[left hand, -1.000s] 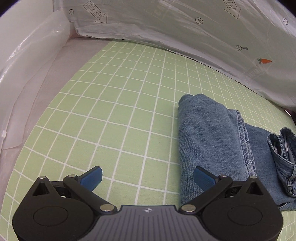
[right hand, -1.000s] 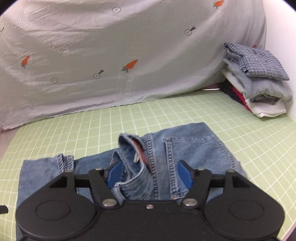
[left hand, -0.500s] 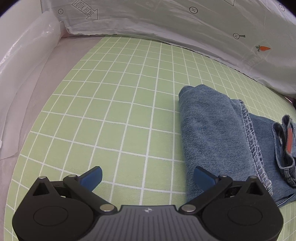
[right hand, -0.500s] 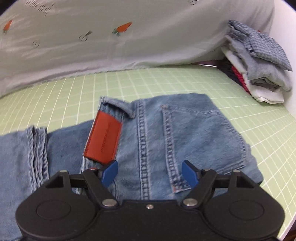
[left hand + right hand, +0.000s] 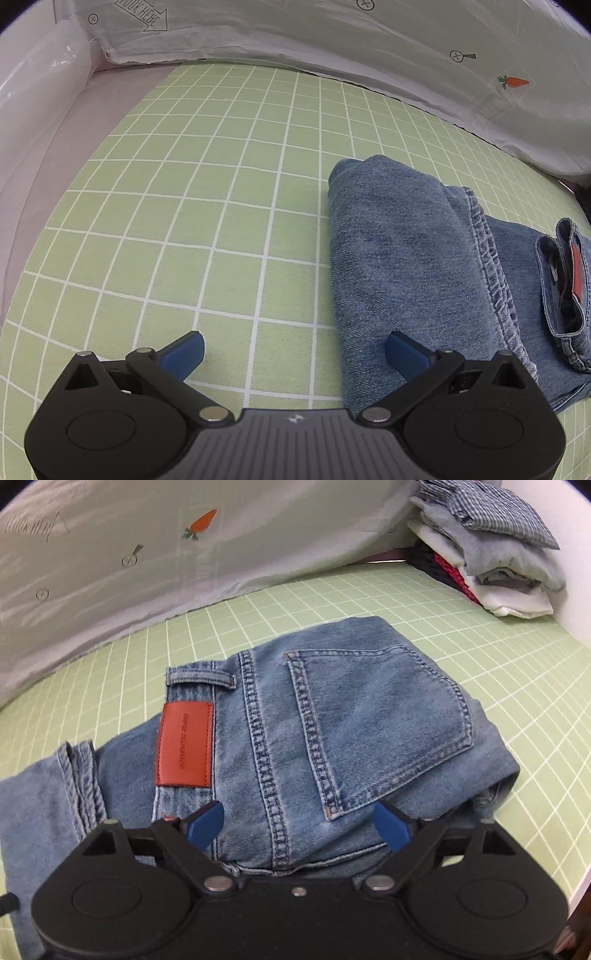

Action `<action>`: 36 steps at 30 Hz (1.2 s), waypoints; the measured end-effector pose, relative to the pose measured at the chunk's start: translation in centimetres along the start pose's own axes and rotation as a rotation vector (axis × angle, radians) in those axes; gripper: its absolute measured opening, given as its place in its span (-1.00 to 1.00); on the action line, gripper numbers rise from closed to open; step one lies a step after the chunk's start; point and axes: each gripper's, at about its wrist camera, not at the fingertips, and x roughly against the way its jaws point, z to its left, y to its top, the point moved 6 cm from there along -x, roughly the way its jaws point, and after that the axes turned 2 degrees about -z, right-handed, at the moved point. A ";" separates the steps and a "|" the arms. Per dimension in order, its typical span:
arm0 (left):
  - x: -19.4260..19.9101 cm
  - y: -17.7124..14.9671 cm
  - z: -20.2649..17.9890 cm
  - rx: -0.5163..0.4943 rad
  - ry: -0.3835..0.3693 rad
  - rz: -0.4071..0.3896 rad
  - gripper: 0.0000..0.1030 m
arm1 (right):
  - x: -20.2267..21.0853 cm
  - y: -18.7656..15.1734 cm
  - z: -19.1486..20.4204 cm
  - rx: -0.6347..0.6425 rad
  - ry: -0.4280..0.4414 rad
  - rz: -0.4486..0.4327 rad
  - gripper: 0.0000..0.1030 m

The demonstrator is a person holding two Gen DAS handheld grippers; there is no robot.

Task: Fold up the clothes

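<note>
My right tongs [image 5: 297,827] are opening over the folded jeans [image 5: 332,731], gripping nothing; my left tongs [image 5: 293,352] gape beside the fold.

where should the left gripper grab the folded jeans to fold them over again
Probably the rounded folded edge of the jeans, approached from the bare green grid mat on its left: that edge sits raised and thick, with open mat beside it for one of the jaws to slide under.

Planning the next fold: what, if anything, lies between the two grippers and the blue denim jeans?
Nothing visible does. The left gripper stands open at the blue denim jeans folded edge; the right gripper, jaws opening, hovers over the waistband with nothing gripped.
</note>
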 end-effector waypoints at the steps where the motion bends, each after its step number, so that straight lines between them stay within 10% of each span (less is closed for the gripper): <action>1: -0.1 0.0 -0.2 -0.003 -0.004 -0.001 1.00 | 0.4 0.2 -0.3 -0.015 -0.008 -0.014 0.77; 15: -0.6 -0.4 -3.7 0.005 -0.081 -0.004 0.06 | 1.9 0.0 -4.8 -0.104 -0.057 -0.035 0.78; 21: 0.2 -0.2 -3.7 0.170 -0.125 0.002 -0.80 | 1.8 0.1 -6.9 -0.098 -0.058 -0.011 0.78; 36: 7.8 4.1 -16.6 0.320 -0.480 -0.146 -0.87 | 0.6 4.1 -15.6 -0.099 -0.018 -0.001 0.78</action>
